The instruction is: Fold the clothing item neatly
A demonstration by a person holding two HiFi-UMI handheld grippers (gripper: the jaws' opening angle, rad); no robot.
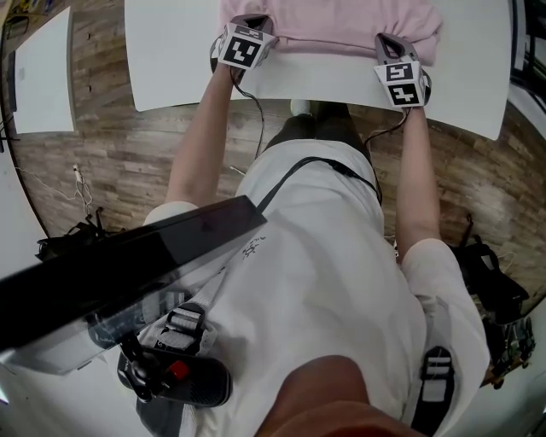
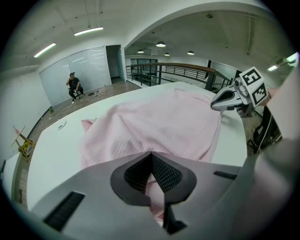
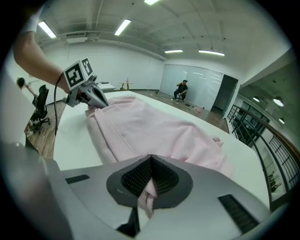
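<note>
A pale pink garment (image 1: 333, 24) lies on the white table (image 1: 171, 60), its near edge doubled into a fold. My left gripper (image 1: 252, 22) is shut on the garment's near left edge; pink cloth shows pinched between the jaws of this left gripper (image 2: 151, 180). My right gripper (image 1: 386, 41) is shut on the near right edge, with cloth caught between the jaws of the right gripper (image 3: 149, 187). The garment (image 2: 154, 124) spreads away from the left jaws across the table, and the right gripper view shows the garment (image 3: 154, 126) running toward the other gripper (image 3: 91, 93).
A second white table (image 1: 38, 72) stands at the left over wood flooring (image 1: 119, 154). A chair (image 3: 38, 105) stands beside the table. A person (image 2: 74, 86) sits far off by glass doors. A railing (image 3: 262, 140) runs along the right.
</note>
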